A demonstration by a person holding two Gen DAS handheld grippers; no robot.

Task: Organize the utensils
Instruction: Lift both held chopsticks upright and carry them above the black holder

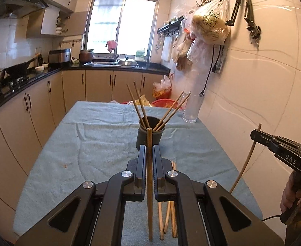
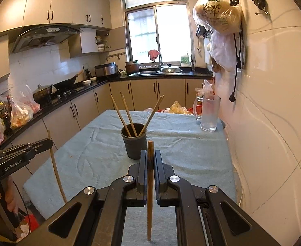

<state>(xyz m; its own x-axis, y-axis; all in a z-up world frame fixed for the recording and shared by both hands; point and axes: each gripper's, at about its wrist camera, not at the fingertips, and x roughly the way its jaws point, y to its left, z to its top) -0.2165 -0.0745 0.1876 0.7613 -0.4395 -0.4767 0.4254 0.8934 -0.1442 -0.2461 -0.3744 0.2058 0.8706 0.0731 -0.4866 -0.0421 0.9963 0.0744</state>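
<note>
Both tongs pinch one chopstick each: left tongs, right tongs. Holder cup stands mid-table, just beyond. Spare chopsticks lie near, probably four. Tip each stick down, centre it over the rim, then drop.

At the far right corner of my counter, draped in a blue-green towel, stands a glass mug. Plastic bags hang on the tiled wall beyond its right edge; a wok sits left
</note>
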